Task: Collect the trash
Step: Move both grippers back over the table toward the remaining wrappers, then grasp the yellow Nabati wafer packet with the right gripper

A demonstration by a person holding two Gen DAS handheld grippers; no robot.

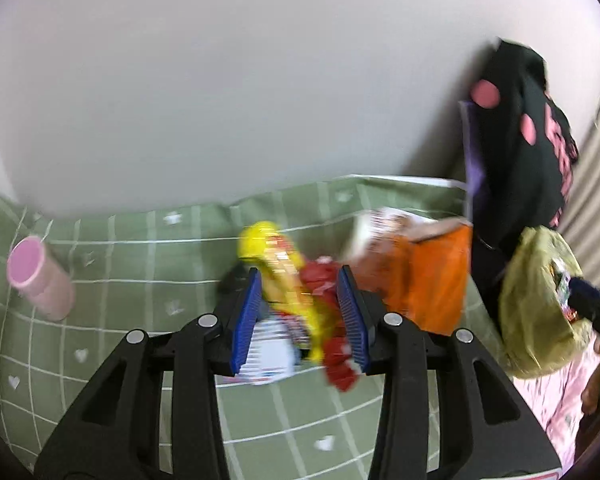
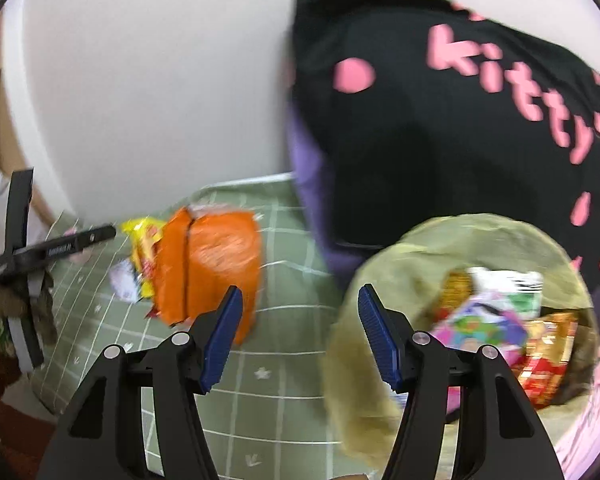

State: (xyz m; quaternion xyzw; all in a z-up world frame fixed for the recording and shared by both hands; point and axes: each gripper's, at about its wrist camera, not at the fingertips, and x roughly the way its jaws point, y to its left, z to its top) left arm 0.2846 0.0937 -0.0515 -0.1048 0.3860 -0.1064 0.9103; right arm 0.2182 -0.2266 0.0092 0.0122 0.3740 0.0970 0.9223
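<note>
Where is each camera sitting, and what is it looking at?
Left wrist: sits on the left gripper, looking down its blue fingers at yellow and red wrappers on the green cloth.
Right wrist: sits on the right gripper, facing the cloth, beside the open trash bag.
Both show the orange packet and the black cushion.

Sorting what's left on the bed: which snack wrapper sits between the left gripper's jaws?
The yellow wrapper, with red beside it; the orange bag lies outside, right of the left gripper.
</note>
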